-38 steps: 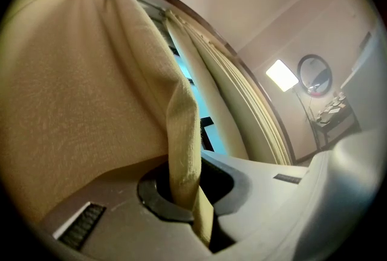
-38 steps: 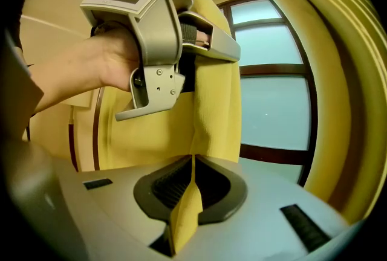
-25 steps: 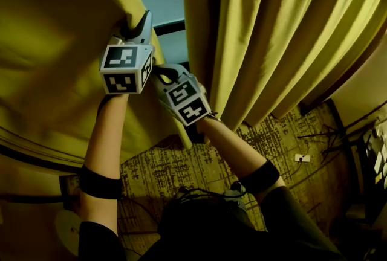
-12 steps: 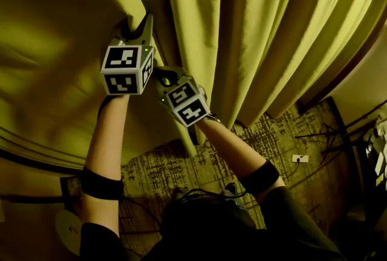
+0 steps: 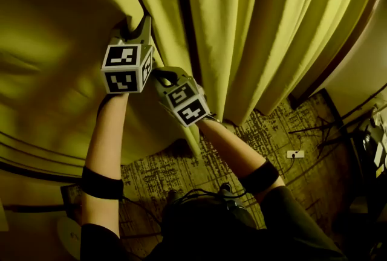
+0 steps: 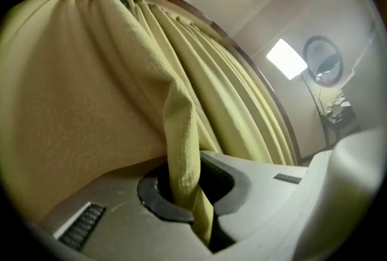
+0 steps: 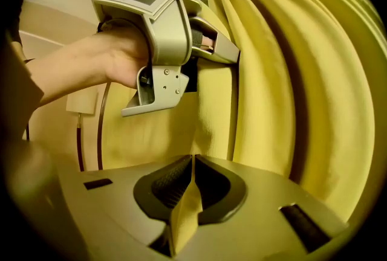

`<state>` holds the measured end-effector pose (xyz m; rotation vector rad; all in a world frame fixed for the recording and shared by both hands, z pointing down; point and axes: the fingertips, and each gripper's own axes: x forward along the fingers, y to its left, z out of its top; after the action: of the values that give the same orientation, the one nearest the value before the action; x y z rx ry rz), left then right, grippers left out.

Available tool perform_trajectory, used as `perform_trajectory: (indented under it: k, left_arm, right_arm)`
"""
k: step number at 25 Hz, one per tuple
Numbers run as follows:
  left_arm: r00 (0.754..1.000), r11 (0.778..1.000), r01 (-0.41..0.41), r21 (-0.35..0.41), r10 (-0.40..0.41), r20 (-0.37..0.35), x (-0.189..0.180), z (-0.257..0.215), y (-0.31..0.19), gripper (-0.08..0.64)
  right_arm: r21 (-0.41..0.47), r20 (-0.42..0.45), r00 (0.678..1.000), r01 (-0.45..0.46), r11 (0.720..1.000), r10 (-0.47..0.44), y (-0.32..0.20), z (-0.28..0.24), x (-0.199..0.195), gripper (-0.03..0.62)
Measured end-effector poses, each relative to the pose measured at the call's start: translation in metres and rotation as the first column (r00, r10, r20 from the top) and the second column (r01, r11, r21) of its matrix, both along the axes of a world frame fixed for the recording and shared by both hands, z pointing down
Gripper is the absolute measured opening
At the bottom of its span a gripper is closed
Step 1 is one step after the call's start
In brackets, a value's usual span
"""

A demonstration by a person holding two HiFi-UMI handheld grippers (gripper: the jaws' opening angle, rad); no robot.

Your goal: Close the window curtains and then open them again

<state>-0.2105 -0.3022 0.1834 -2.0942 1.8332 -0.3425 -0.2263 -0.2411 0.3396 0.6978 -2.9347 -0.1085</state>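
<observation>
- Gripping the meeting edge of the left curtain [image 5: 54, 54], the left hand-held gripper [image 5: 138, 25] has its jaws pressed together on a bunched fold of the yellow cloth. The fold rises straight out from between them in the left gripper view.
- The right hand-held gripper [image 5: 159, 74] sits just beside the left one, a little nearer and to its right. Its jaws are likewise clamped on a thin pleat of that same edge, and the pleat stands pinched between the dark ribbed pads [image 7: 166, 184].
- The right gripper view shows the left tool above it, held in a hand [image 7: 118, 60], with its nose against the cloth.
- The right curtain [image 5: 272, 24] hangs in deep folds on the right. Only a narrow dark slit separates it from the left curtain at the far top.
- A patterned carpet [image 5: 266, 133] lies below, with a small white box [image 5: 295, 154] on it.
- The left gripper view shows a dark curved rail [image 6: 199, 12] over the curtains. A bright panel light [image 6: 285, 58] and a round mirror [image 6: 323, 60] are at the far right.
</observation>
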Motion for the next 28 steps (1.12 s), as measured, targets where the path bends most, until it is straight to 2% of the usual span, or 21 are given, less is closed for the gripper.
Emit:
perform_trajectory:
  k: [8, 16, 21, 28]
  left_arm:
    - [0.997, 0.997, -0.073, 0.012, 0.073, -0.004, 0.077, -0.001, -0.033, 0.015]
    - [0.989, 0.989, -0.146, 0.021, 0.146, -0.034, 0.141, -0.003, -0.049, 0.015]
    - [0.989, 0.990, -0.138, 0.007, 0.138, -0.049, 0.143, 0.001, -0.054, 0.017]
    - [0.995, 0.999, -0.043, 0.010, 0.044, -0.090, 0.112, 0.011, -0.040, 0.023]
  right_arm:
    - [-0.019, 0.000, 0.998, -0.069, 0.997, 0.069, -0.029, 0.010, 0.063, 0.029]
    - [-0.022, -0.006, 0.995, -0.095, 0.995, 0.095, -0.041, 0.012, 0.100, 0.029]
    - [-0.025, -0.003, 0.996, -0.085, 0.996, 0.085, -0.046, 0.016, 0.110, 0.029]
    - [-0.057, 0.000, 1.000, -0.031, 0.998, 0.031, -0.036, 0.033, 0.118, 0.029]
